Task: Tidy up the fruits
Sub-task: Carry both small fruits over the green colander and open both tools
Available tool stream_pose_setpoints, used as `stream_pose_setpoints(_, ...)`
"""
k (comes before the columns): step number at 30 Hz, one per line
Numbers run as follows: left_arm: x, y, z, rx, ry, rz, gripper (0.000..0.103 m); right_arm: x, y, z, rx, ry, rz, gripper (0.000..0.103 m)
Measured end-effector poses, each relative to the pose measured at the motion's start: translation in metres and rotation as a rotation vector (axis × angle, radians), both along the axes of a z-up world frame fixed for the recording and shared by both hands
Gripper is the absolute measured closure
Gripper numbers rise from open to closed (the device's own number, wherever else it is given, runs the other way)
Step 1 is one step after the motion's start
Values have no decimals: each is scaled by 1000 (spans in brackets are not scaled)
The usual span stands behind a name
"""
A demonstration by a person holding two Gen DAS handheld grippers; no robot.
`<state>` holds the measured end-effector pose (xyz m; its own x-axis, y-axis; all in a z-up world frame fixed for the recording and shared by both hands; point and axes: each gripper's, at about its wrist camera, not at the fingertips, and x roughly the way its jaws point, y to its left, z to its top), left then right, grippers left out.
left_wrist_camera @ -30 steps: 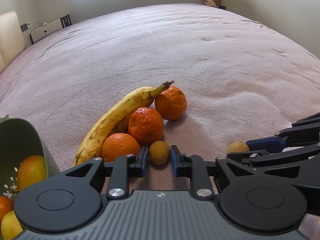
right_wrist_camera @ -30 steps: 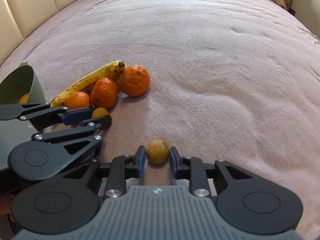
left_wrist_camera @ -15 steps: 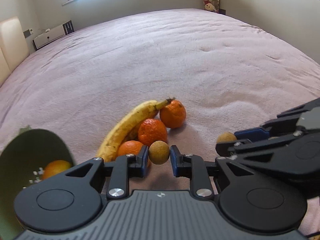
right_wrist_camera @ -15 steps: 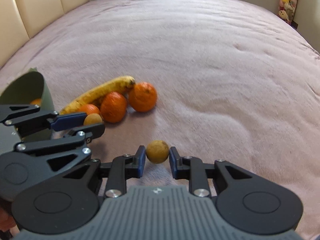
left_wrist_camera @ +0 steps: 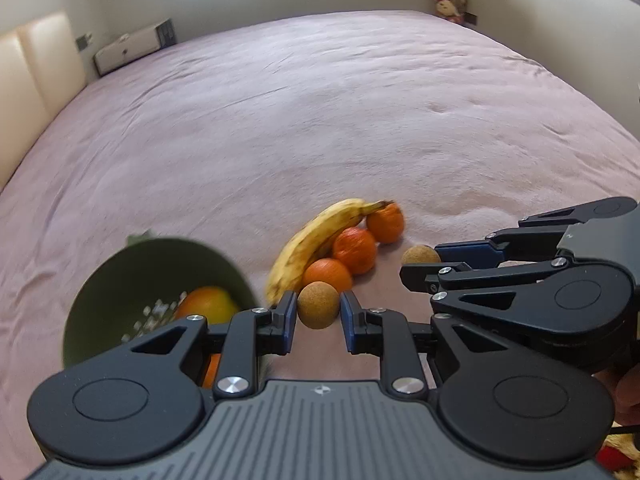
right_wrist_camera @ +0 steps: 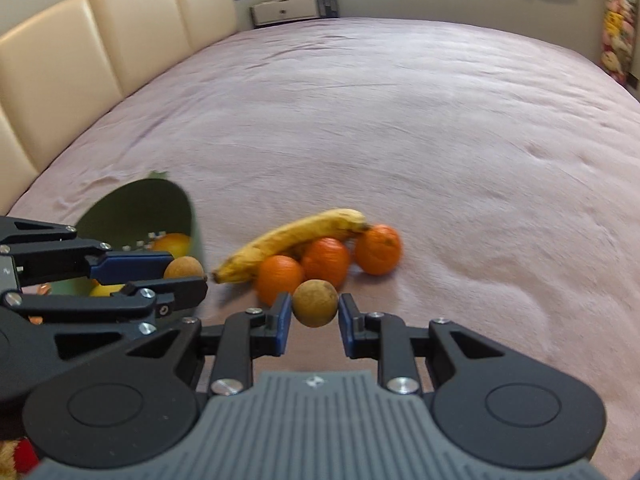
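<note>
Item: left gripper (left_wrist_camera: 319,312), clenched on a small round tan-brown fruit (left_wrist_camera: 319,305) pinched between its blue pads, held clear above the pink bedcover (left_wrist_camera: 320,120). Item: right gripper (right_wrist_camera: 314,309), likewise clenched on a second small brown fruit (right_wrist_camera: 315,303), also lifted off the cover; in the left wrist view it appeared at the right edge, its fruit showing at the fingertips. The two grippers hung side by side, near each other but apart. Item: one banana (left_wrist_camera: 316,236), yellow with brown freckling, lay on the bedcover with its stem end touching the farthest orange. Item: three oranges, in a row along the banana's inner curve: near orange (left_wrist_camera: 327,274), middle orange (left_wrist_camera: 355,245), far orange (left_wrist_camera: 385,222); near and middle appeared to touch, the far one just beside the middle. Item: green perforated bowl (left_wrist_camera: 120,280), tilted with its mouth towards the cameras, stood left of the banana and close under the left gripper; it held a yellow-orange fruit (left_wrist_camera: 208,304) and further fruit partly hidden by the gripper body. Item: cream padded headboard (right_wrist_camera: 100,52) along the left side of the bed. Both views were slightly blurred around the fruit pile.
</note>
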<state>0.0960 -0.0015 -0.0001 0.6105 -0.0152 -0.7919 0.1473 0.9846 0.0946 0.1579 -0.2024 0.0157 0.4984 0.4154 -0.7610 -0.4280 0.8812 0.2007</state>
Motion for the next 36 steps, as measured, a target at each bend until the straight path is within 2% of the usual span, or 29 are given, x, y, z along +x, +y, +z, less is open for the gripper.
stream_pose_setpoints(3, -5, 16, 10, -7, 17, 28, 77, -6, 11, 7, 20, -3, 57, 81)
stream_pose_setpoints(7, -7, 41, 23, -73, 50, 58, 77, -14, 28, 17, 30, -19, 143, 81)
stream_pose_setpoints(15, -5, 83, 30, -156, 95, 113, 77, -25, 66, 33, -32, -52, 287, 81)
stream_pose_setpoints(23, 1, 140, 22, -330, 147, 250, 77, -14, 112, 31, -99, -36, 434, 81)
stream_pose_setpoints(30, 6, 155, 8, -446, 204, 289, 77, -3, 145, 14, -181, 3, 553, 81)
stream_pose_setpoints(36, 11, 151, -9, -464, 266, 298, 77, 6, 161, 5, -287, -21, 658, 81)
